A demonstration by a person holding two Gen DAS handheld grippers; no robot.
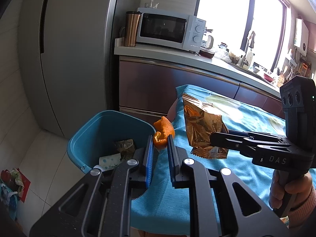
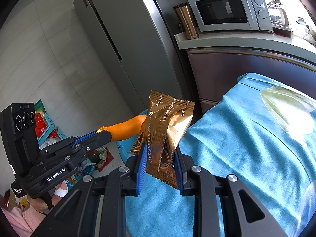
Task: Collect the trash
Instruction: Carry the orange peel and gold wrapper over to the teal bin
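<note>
right gripper (image 2: 160, 165) pinches gold wrapper (image 2: 167, 130), seemingly near bin (image 1: 94, 130).

- "DAOXIANGCUN" and "Since 1773", printed repeatedly on the gold snack wrapper (image 2: 167, 136).
- "GenRobot.AI", white lettering on the left tongs (image 2: 56, 174) body.
- "DAS" on the right tongs (image 1: 276, 160) body.
- "Galanz" on the microwave (image 1: 201, 21).

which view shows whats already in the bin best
The left wrist view: it looks down into the blue bin, showing paper scraps at the bottom. The right wrist view shows only a sliver of its rim.
</note>
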